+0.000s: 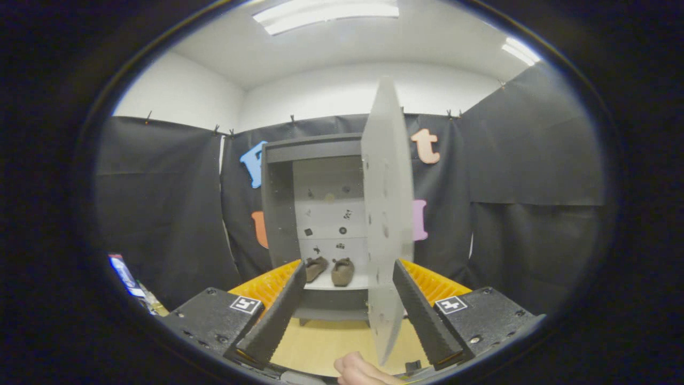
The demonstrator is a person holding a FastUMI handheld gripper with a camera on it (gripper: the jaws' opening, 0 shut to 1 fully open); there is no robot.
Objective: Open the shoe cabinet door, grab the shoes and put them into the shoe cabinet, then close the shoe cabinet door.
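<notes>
Brown shoes (pixel 328 270) inside cabinet (pixel 315 155); gripper (pixel 350 270) fingers apart

The shoe cabinet (pixel 315 224) stands against the booth's back wall, straight ahead of the claw (pixel 348 272). Its door (pixel 387 214) is swung open toward the camera, edge-on, and stands between the claw's two spread fingers, nearer the right one; whether it touches that finger cannot be told. Two shoes (pixel 328 270) sit side by side on the cabinet's bottom shelf (pixel 334 283), just left of the door and beyond the fingertips. The floor (pixel 326 342) lies in front of the cabinet, under the fingers. A hand (pixel 360 370) shows below the door's lower edge, between the finger bases.
</notes>
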